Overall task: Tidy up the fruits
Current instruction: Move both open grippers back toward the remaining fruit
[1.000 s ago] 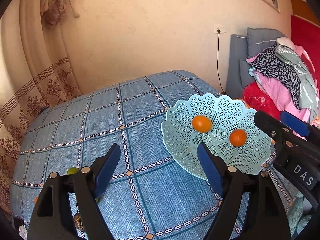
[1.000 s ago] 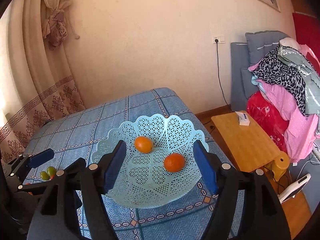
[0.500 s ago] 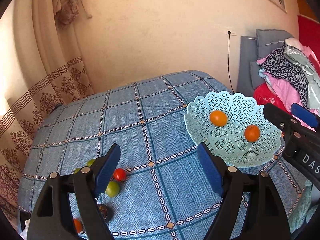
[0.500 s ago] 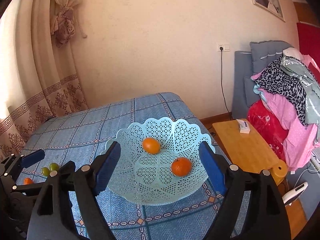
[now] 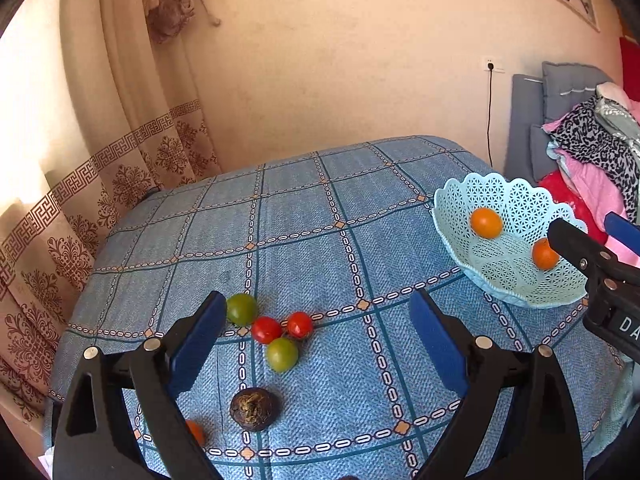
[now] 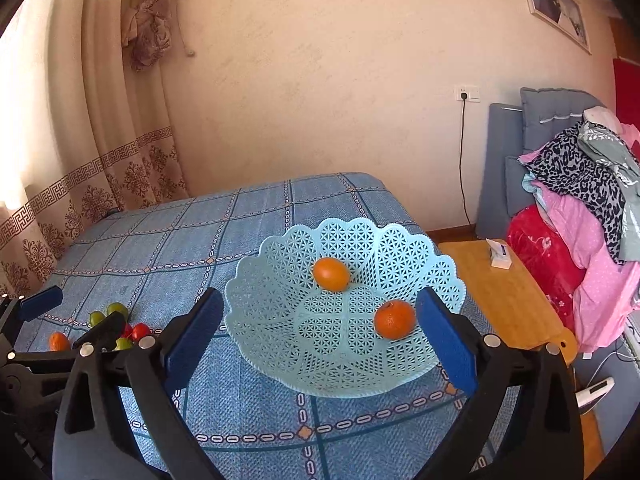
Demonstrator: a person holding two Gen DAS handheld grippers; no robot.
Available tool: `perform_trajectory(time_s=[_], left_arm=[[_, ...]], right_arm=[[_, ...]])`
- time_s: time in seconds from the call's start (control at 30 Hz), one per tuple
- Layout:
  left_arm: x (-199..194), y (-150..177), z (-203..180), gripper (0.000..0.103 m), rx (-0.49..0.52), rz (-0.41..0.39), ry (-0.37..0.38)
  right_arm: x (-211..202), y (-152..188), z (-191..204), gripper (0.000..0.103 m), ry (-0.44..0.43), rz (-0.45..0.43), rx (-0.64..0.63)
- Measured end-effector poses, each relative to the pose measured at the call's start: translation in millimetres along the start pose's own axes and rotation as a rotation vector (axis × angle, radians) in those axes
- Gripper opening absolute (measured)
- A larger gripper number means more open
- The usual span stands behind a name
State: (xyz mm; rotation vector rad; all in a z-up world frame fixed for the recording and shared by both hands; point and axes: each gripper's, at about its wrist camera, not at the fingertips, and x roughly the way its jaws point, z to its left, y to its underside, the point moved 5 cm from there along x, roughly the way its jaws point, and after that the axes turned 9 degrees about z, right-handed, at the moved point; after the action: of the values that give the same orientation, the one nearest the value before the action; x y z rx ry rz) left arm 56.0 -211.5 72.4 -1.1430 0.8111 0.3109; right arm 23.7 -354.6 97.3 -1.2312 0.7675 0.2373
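Plastic lattice basket (image 6: 280,320) holds two oranges; both left gripper (image 5: 316,344) and right gripper (image 6: 320,340), jaws just widened and empty, risk scattering clustered tomatoes (image 5: 266,330).

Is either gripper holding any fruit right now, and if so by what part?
Nothing is held: the left gripper and right gripper both stand open and empty.

Small orange fruit (image 5: 195,431) half hidden behind left gripper finger (image 5: 160,412) in left view. One orange (image 5: 545,254) in basket (image 5: 452,216) partly covered by right gripper (image 5: 600,236), itself cut off by picture's edge. In right view, red tomatoes (image 6: 136,330) partly masked by left gripper (image 6: 72,316). Lettering on right gripper cut short. Brown lump (image 5: 253,408) not identifiable.
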Motion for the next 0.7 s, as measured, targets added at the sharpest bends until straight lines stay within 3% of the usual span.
perform_trajectory(time_s=[0.37,0.7], left_arm=[[-9,20,54,0.092,-0.068,0.012,-0.053],[-17,51,117,0.092,-0.136,0.04,-0.114]], right_arm=[[6,14,34,0.098,-0.174,0.056,-0.018],[10,35,75,0.098,-0.251,0.099,-0.087]])
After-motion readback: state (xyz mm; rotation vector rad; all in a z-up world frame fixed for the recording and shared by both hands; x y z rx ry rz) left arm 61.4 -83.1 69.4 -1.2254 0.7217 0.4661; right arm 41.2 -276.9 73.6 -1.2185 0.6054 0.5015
